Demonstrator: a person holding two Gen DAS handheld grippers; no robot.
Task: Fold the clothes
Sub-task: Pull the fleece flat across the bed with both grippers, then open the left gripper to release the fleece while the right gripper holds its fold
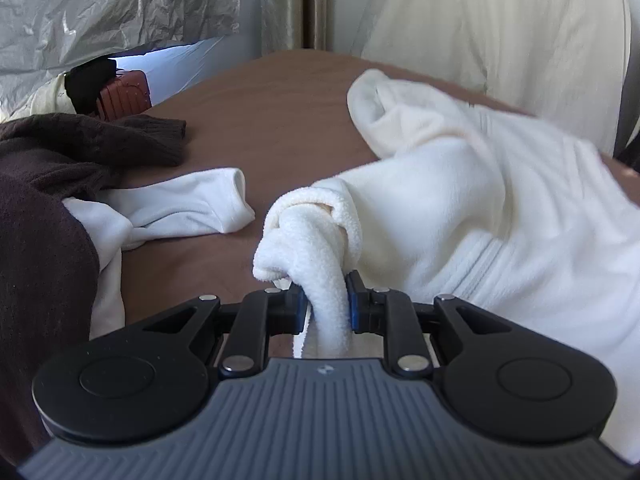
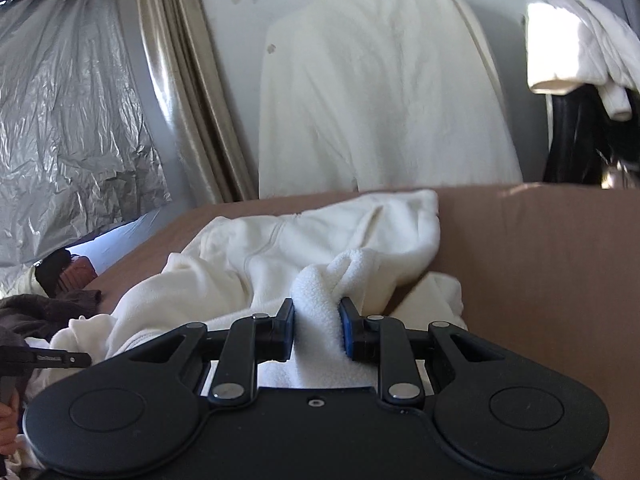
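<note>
Both grippers, left [image 1: 327,295] and right [image 2: 317,328], are each closed on a fold of the cream fleece [image 1: 500,216] over the brown bed [image 1: 272,112].

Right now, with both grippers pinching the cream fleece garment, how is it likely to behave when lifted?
The cream fleece garment probably stays floppy: it bunches between the left gripper and right gripper and slumps in folds on the brown bed cover. Its thick nap suggests little slipping. It likely drapes and drags.

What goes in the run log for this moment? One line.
left tongs: shut on cream fleece | right tongs: shut on cream fleece | surface: brown bed
</note>
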